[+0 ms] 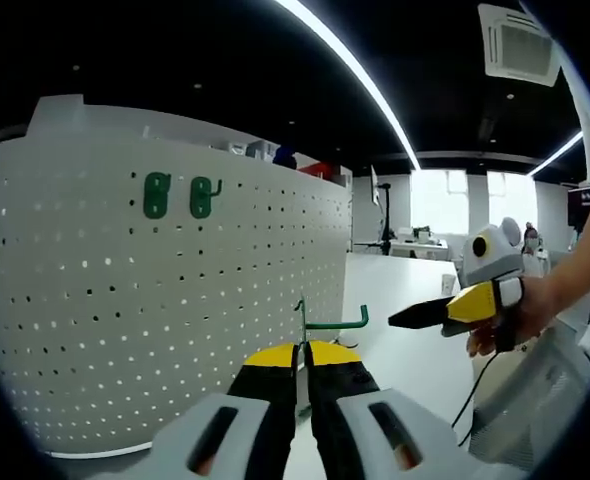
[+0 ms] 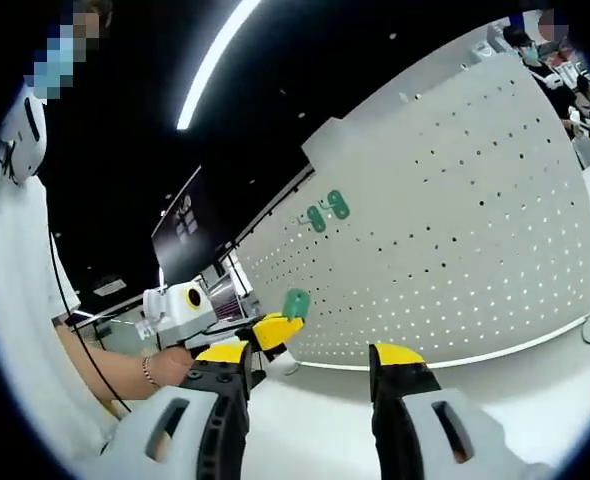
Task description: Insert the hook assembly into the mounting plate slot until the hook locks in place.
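Left tongs (image 1: 302, 362) pinch green hook (image 1: 320, 322), its base hidden; right tongs (image 2: 310, 352) gape

The left gripper view is taken from low over the white tabletop (image 1: 405, 340), facing a white perforated pegboard panel (image 1: 125, 300) that is seen close by on the left. The right gripper view is rolled to one side and is aimed at the same panel (image 2: 455, 220) from farther back. Two green plastic hook plates are shared by both views, mounted high on the panel (image 1: 180, 196) (image 2: 327, 211).
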{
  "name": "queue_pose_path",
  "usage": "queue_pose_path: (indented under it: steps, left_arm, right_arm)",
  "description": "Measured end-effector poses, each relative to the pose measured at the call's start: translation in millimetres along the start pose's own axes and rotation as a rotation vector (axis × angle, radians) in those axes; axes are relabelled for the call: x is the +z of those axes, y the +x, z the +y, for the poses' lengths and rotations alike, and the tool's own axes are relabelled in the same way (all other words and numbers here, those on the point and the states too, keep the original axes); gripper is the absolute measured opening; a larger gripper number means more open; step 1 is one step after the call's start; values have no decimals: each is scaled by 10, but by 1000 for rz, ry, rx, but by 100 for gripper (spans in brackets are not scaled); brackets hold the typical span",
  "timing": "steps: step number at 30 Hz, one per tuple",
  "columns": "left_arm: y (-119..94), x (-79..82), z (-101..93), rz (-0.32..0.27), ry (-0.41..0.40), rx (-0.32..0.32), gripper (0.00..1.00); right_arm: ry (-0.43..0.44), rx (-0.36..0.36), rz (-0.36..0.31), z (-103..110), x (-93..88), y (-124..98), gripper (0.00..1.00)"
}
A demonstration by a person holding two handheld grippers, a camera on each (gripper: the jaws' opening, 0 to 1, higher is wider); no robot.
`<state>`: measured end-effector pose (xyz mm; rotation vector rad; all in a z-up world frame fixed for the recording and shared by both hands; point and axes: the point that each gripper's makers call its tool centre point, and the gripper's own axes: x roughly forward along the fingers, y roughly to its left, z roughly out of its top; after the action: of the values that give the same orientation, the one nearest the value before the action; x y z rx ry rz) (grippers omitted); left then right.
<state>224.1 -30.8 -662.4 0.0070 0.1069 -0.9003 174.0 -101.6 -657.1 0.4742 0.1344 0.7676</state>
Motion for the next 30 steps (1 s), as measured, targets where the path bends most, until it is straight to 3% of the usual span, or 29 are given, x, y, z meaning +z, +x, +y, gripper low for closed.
queue_pose_path:
  steps: [30]
  left_arm:
    - [-37, 36, -8, -3, 4, 12, 2]
  right_arm:
    - [20, 69, -4, 181, 30, 454, 40]
